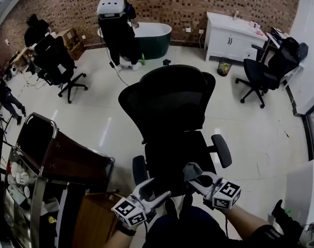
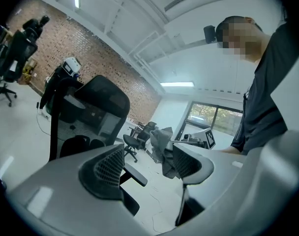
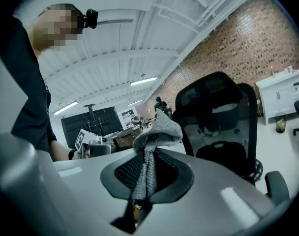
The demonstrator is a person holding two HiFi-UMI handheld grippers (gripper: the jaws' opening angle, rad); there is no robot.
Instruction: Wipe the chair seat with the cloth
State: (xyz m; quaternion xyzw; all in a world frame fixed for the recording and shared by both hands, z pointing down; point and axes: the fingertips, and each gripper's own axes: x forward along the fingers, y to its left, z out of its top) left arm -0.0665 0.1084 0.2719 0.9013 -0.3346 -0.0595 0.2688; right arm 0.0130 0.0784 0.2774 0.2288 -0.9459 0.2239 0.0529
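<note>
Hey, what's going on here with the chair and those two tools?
A person stands facing a black office chair with a gripper in each hand. The right tongs are clamped on a grey cloth. The left tongs are open and empty. Both hang near the front edge of the chair seat, and the cloth does not look pressed onto it yet.

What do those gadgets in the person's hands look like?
Both are pale grey plastic. The left gripper and right gripper each carry a cube with black-and-white square markers and end in two broad fingers lined with dark ribbing. The person wears a dark top.
</note>
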